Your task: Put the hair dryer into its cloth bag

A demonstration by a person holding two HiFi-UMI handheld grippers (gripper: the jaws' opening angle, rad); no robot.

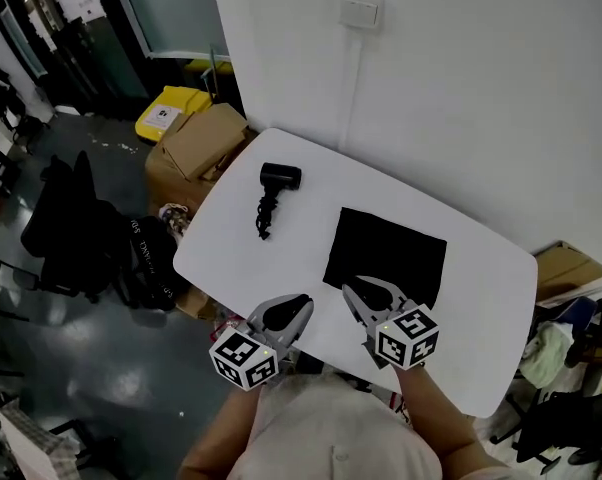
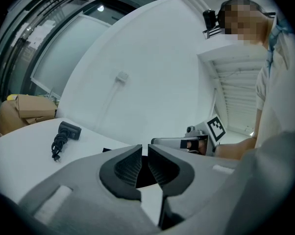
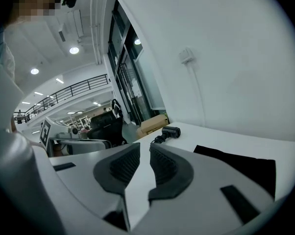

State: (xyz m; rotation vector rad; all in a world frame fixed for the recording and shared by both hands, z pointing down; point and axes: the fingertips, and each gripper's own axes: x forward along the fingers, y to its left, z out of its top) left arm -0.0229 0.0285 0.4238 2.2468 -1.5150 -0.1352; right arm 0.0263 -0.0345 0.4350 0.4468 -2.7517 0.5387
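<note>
Cardboard boxes (image 1: 196,148) sit on the floor at far left, with a yellow bin (image 1: 171,111) behind them, and then we come to the white table (image 1: 481,298). On its left half lies the black dryer (image 1: 277,178), on its side, with its coiled cord (image 1: 266,213) bunched towards the near edge. Nobody is touching it. Just to its right, clear of the cord, the black bag (image 1: 386,253) is spread flat on the tabletop, and the dryer is outside it.

Down at the near edge, the left gripper (image 1: 299,303) hangs over the table rim, well short of the dryer. Its own view shows the jaws drawn nearly together, only a thin slit between the ribbed pads, and nothing in there. Beside it, the right gripper (image 1: 353,290) has its tips at the bag's near left corner; whether they touch the cloth I cannot tell. Its jaws stand narrowly apart, a touch wider than the left pair, and they are empty too, with bare table showing through the gap. Up on the wall behind, a white switch (image 1: 361,11) sits above the table.
</note>
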